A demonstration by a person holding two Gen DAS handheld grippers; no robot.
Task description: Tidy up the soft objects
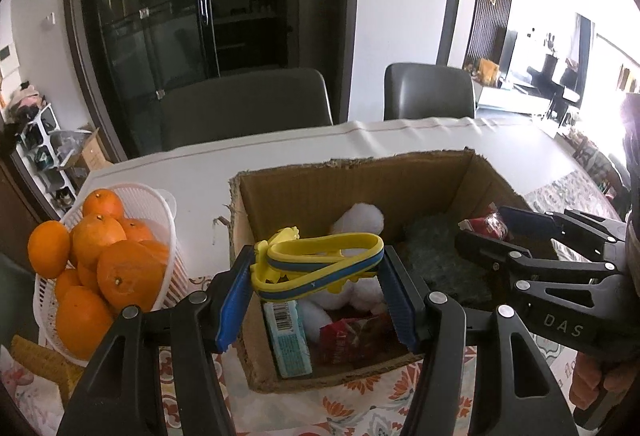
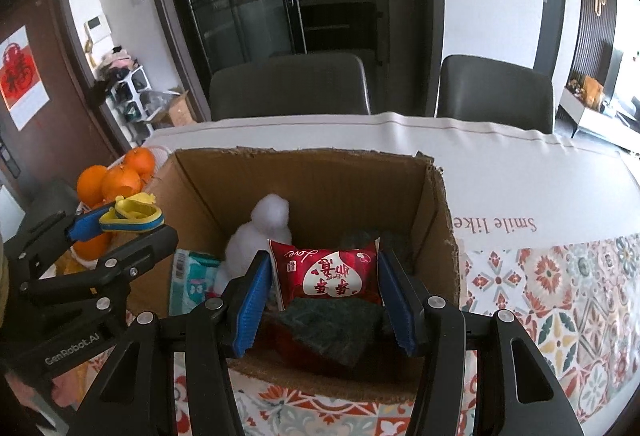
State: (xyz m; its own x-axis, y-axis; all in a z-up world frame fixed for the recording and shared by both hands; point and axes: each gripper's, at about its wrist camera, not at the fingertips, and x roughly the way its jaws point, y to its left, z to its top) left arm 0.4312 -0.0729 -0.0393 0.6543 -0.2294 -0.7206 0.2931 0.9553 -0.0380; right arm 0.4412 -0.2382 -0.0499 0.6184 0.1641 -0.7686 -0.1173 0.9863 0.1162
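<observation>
An open cardboard box (image 1: 340,188) (image 2: 312,172) stands on the table. My left gripper (image 1: 316,276) is shut on a yellow and blue band (image 1: 320,264) and holds it above the box's left side; the band also shows in the right wrist view (image 2: 132,218). My right gripper (image 2: 320,288) is shut on a red snack packet (image 2: 328,272) over the box; this gripper also shows in the left wrist view (image 1: 484,226). Inside the box lie a white plush toy (image 1: 360,220) (image 2: 264,228), a dark green cloth (image 1: 440,256) (image 2: 332,328), a teal packet (image 1: 288,332) (image 2: 192,272) and another red packet (image 1: 352,336).
A white basket (image 1: 156,204) of oranges (image 1: 120,272) (image 2: 116,180) stands left of the box. Two dark chairs (image 1: 244,104) (image 2: 496,88) stand at the table's far side. The tablecloth (image 2: 560,296) is patterned near me and white further away.
</observation>
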